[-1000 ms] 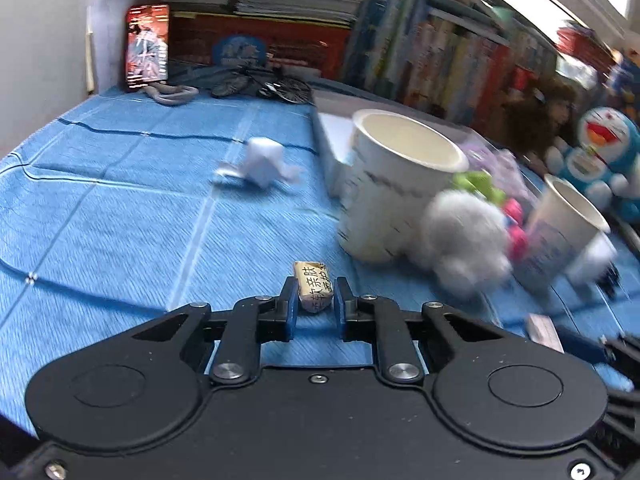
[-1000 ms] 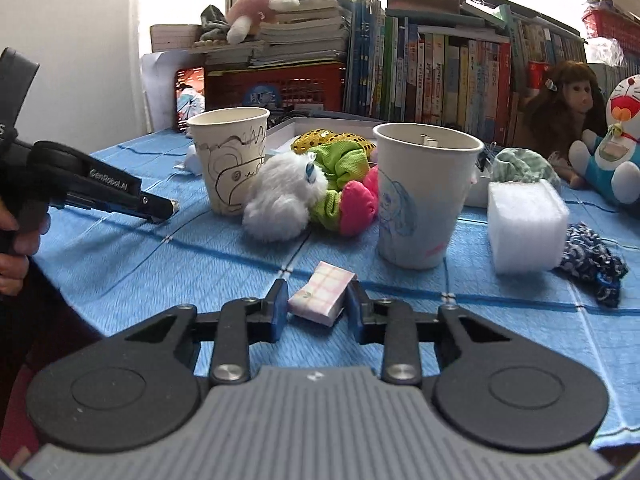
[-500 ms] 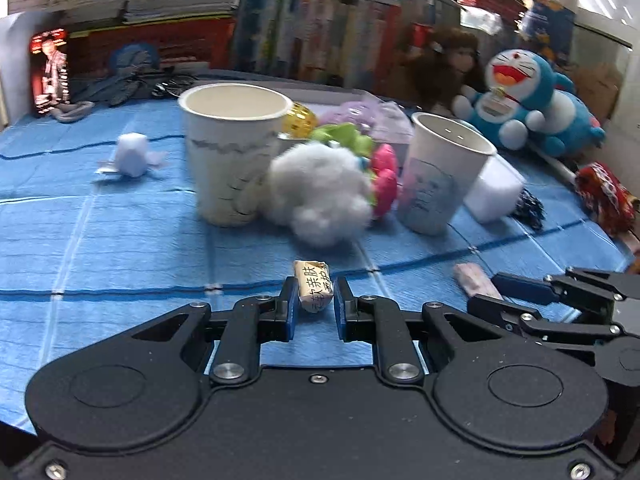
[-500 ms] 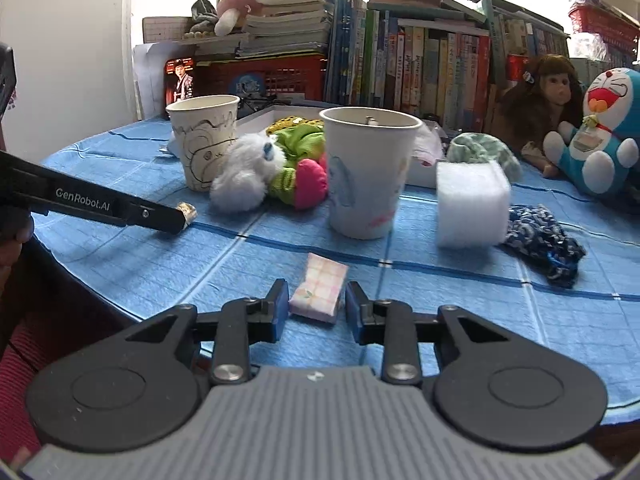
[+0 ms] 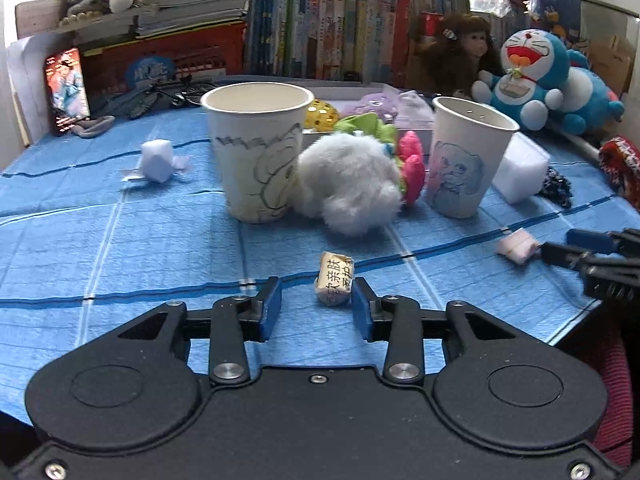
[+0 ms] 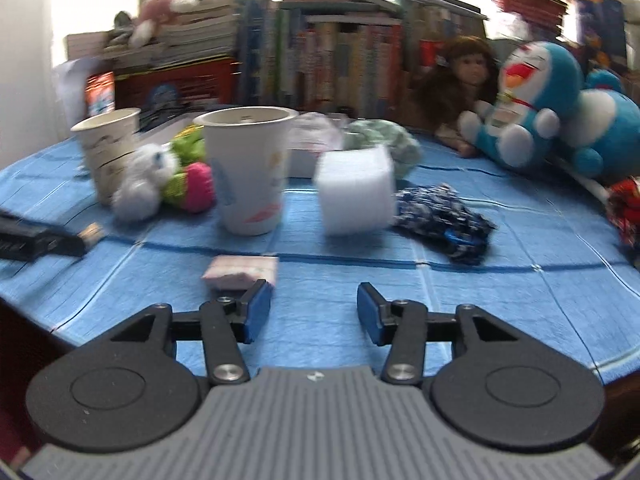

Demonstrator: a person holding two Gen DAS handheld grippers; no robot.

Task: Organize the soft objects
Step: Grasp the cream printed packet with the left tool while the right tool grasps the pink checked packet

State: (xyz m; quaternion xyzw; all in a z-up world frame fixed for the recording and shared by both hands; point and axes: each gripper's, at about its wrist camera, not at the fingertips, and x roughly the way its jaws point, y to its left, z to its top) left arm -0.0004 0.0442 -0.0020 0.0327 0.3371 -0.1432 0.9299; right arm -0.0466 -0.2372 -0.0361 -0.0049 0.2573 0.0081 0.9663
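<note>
1. Two releases are under way, I judge: each packet goes down on the blue cloth (image 5: 120, 240) before the cups.
2. My left gripper (image 5: 316, 306) is opening; the tan packet (image 5: 335, 283) leans on one pad.
3. My right gripper (image 6: 313, 309) is opening, empty; the pink packet (image 6: 240, 271) lies beside its left finger.
4. Next I must back away cleanly.

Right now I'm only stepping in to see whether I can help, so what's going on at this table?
A person is sorting soft things with two handheld grippers. The left gripper is opening around a small tan wrapped packet, which lies against one pad on the blue tablecloth. The right gripper is opening too, with nothing between its fingers; a pink checked packet lies just past its left finger. Neither packet is in the paper cups yet.
</note>
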